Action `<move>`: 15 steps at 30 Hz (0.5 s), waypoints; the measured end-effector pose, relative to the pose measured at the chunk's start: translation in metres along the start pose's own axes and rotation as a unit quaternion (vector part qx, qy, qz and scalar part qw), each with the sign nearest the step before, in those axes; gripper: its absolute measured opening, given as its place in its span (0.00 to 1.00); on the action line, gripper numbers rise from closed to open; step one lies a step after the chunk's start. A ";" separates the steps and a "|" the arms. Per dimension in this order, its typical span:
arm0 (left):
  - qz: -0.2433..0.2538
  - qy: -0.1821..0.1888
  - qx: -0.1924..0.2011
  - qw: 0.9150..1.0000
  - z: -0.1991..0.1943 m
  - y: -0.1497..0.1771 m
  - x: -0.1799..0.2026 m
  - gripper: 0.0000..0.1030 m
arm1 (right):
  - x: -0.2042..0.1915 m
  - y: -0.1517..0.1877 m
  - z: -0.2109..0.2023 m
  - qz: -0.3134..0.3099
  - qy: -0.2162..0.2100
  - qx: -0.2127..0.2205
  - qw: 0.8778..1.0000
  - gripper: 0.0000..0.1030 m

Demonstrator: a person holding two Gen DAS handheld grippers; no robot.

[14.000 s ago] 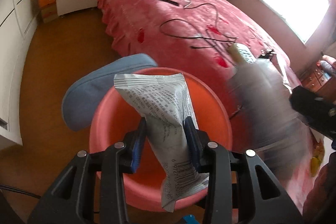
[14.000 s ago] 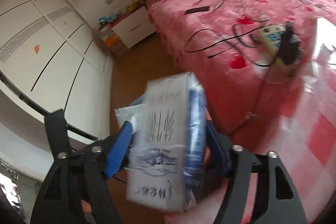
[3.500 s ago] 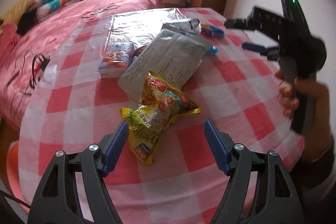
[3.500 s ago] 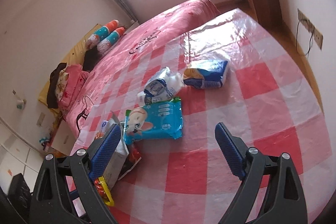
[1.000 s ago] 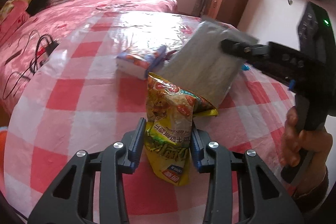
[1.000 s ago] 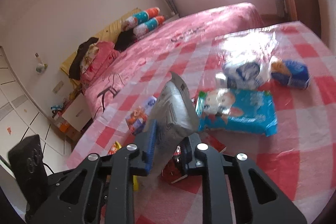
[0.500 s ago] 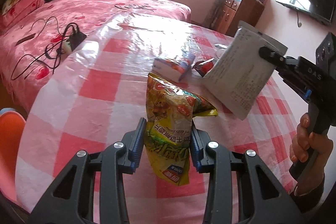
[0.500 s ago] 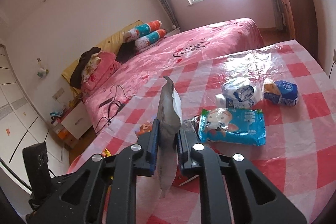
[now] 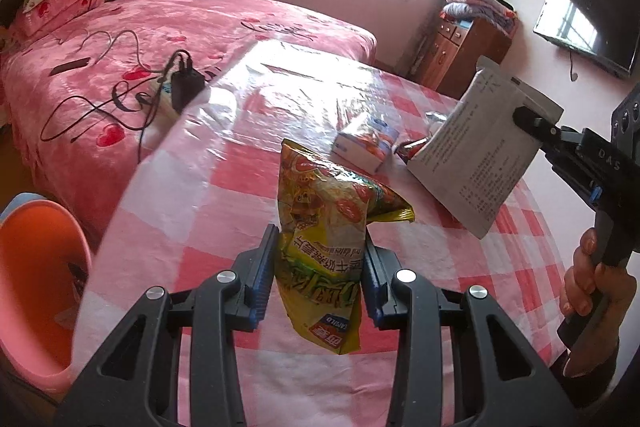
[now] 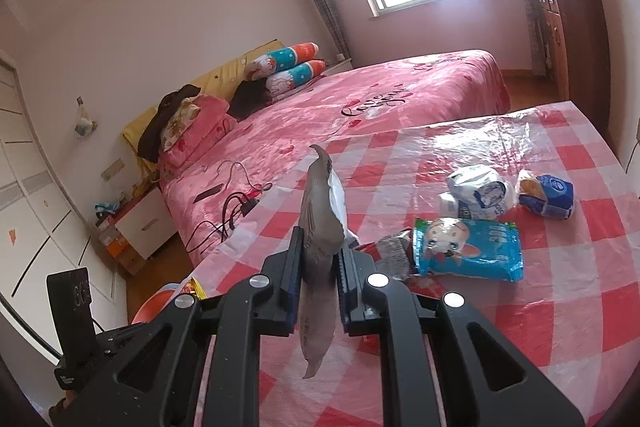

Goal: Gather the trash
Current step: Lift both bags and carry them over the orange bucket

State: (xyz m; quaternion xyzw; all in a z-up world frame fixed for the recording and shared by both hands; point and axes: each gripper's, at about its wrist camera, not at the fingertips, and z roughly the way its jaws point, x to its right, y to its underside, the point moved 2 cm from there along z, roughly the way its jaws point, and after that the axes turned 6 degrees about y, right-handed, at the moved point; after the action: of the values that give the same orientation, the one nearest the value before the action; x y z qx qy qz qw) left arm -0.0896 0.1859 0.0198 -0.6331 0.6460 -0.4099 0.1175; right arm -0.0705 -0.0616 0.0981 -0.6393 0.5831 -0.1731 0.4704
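My left gripper (image 9: 319,277) is shut on a yellow snack bag (image 9: 328,227), held upright above the checked tablecloth (image 9: 224,187). My right gripper (image 10: 319,277) is shut on a flat silver wrapper (image 10: 320,219), seen edge-on; in the left wrist view that wrapper (image 9: 484,151) hangs in the air at the right, pinched by the right gripper (image 9: 532,121), which a hand (image 9: 592,287) holds. An orange basin (image 9: 36,279) stands on the floor at the lower left, below the table edge. Loose trash stays on the table: a blue wipes pack (image 10: 468,243), a white bag (image 10: 478,193) and a blue-and-orange packet (image 10: 548,195).
A small carton (image 9: 366,145) and a red wrapper (image 9: 412,147) lie mid-table. A pink bed (image 9: 120,39) with a power strip (image 9: 182,83) and cables runs along the table's left. A wooden dresser (image 9: 464,55) stands at the back, a TV (image 9: 588,23) hangs on the wall.
Both grippers have risen and swung left with their loads; the silver wrapper came clear of the table. The orange basin has come into the left wrist view at the lower left.
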 end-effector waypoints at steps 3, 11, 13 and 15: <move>-0.006 -0.001 0.010 1.000 -0.008 -0.001 -0.008 0.38 | -0.011 -0.002 -0.002 -0.008 -0.003 0.001 1.000 0.16; -0.027 -0.010 0.037 0.999 -0.031 -0.002 -0.031 0.38 | -0.046 -0.005 0.002 -0.024 -0.036 -0.011 0.999 0.16; -0.033 -0.013 0.043 0.998 -0.036 -0.003 -0.038 0.38 | -0.056 -0.006 0.003 -0.031 -0.044 -0.013 0.998 0.16; -0.040 -0.017 0.050 0.998 -0.042 -0.003 -0.046 0.38 | -0.072 -0.008 0.004 -0.039 -0.054 -0.016 0.998 0.16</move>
State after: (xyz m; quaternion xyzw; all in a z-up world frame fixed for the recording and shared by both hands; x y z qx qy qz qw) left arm -0.1074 0.2445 0.0317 -0.6586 0.5968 -0.4353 0.1434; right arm -0.0815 0.0044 0.1257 -0.6772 0.5341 -0.1471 0.4843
